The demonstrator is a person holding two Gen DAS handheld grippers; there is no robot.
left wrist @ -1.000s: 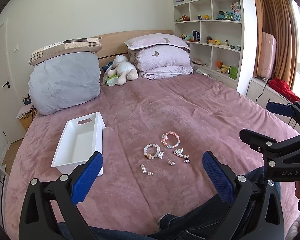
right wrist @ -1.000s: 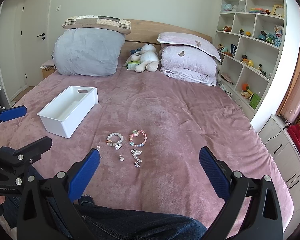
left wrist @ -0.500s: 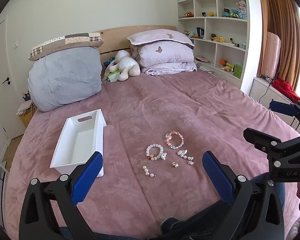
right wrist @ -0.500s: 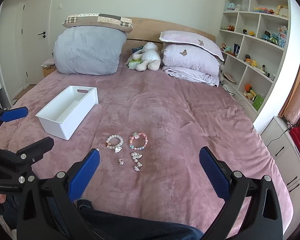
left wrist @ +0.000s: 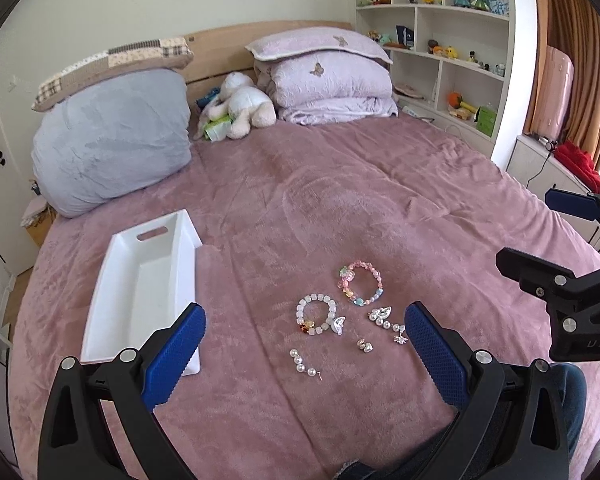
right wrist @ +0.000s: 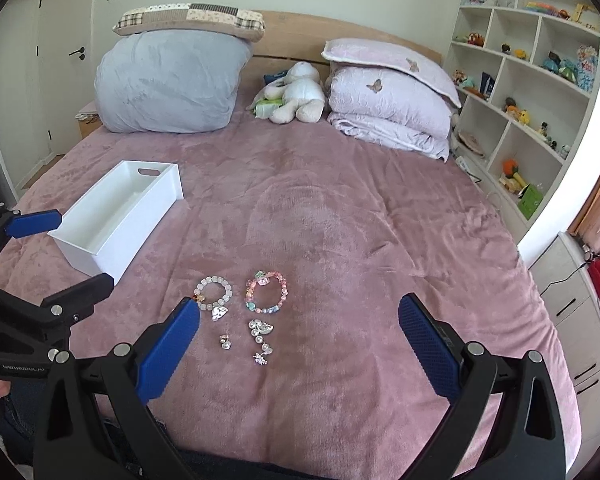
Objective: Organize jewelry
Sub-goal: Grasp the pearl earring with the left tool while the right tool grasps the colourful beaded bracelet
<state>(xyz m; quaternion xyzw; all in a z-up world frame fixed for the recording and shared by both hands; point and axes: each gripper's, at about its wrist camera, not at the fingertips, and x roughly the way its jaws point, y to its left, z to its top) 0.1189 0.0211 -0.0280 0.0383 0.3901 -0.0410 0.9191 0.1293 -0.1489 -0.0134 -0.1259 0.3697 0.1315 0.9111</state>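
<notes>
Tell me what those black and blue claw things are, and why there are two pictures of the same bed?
They are two hand-held grippers, like big tongs. A person holds one in each hand, and each carries a camera looking forward between its blue fingers. One picture comes from the left gripper, the other from the right gripper. Both are open and hold nothing. On the pink blanket lie a white bead bracelet, a colourful bead bracelet, a pearl string and some small silver charms. Beside them stands an empty white bin, probably for the jewelry.
</notes>
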